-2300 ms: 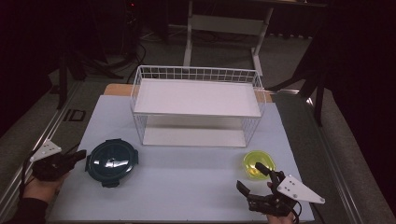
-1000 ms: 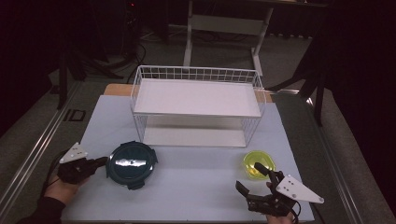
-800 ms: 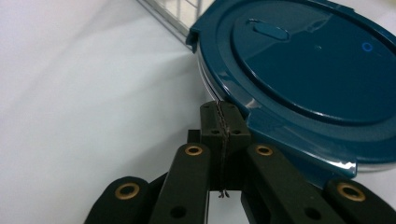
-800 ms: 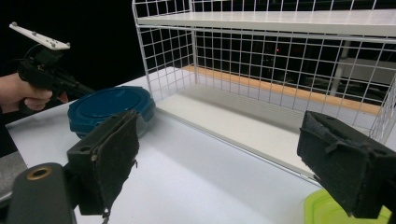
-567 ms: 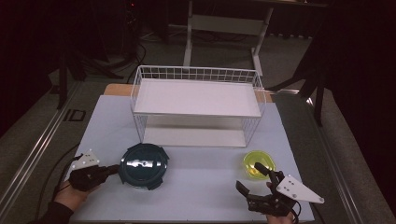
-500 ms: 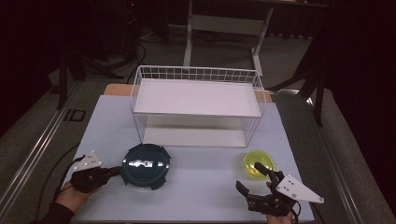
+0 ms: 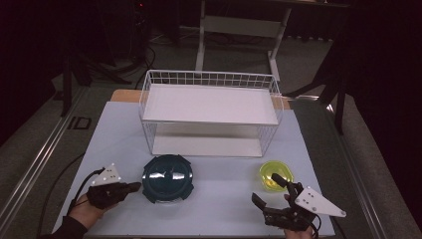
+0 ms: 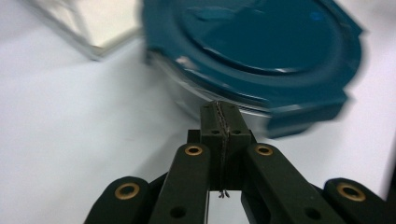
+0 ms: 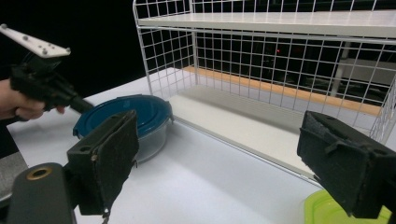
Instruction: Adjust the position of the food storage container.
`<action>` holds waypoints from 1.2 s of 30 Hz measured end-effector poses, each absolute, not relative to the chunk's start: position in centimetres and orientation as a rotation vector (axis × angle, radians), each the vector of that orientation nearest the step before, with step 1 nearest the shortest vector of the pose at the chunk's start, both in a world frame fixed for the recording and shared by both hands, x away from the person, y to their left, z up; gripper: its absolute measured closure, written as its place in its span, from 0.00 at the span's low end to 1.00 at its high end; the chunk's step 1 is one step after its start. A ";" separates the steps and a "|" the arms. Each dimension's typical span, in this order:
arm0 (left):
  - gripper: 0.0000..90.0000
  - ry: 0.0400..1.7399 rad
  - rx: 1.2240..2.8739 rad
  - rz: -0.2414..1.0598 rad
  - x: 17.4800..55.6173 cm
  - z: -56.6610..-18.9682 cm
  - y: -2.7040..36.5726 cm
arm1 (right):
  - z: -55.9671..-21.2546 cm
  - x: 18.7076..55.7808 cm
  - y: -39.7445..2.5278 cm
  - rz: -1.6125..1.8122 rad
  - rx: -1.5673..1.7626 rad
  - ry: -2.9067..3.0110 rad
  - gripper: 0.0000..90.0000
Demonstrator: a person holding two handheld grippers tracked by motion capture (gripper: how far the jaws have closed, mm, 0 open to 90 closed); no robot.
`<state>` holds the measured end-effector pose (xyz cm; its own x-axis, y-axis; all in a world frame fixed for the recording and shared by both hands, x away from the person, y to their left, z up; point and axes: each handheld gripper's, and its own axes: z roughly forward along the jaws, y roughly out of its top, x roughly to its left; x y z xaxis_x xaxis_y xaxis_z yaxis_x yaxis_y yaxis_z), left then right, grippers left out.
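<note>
Left gripper [image 7: 130, 188], jaws together, has pushed the container [image 7: 168, 177] rightward across the counter [image 7: 219, 209]; right gripper [image 7: 271, 196] jaws apart, idle.

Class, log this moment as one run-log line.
left gripper: shut, tips at teal-lidded container | right gripper: open, near yellow bowl | rack: behind both

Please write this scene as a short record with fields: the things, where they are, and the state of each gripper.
container: round clear container with dark teal lid, on the white table, in front of the rack
rack: white wire two-level shelf rack, at the table's back
small container: one with a yellow-green lid, front right
left hand-held gripper: jaws shut, tips at the teal lid's edge
right hand-held gripper: jaws open, holding nothing
</note>
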<state>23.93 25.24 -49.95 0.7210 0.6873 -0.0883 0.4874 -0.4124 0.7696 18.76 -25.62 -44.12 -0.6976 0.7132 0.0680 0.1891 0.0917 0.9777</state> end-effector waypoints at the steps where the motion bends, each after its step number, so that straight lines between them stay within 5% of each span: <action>1: 1.00 0.897 2.085 0.321 24.4 -49.7 25.4 | -44.1 18.8 -25.6 1.640 0.883 1.948 0.14; 16: 1.00 0.896 2.098 0.345 30.0 -50.1 24.5 | -44.2 18.8 -25.8 1.645 0.894 1.948 0.14; 36: 1.00 0.817 2.123 0.245 24.9 -50.2 21.2 | -44.2 18.8 -25.4 1.638 0.884 1.957 0.14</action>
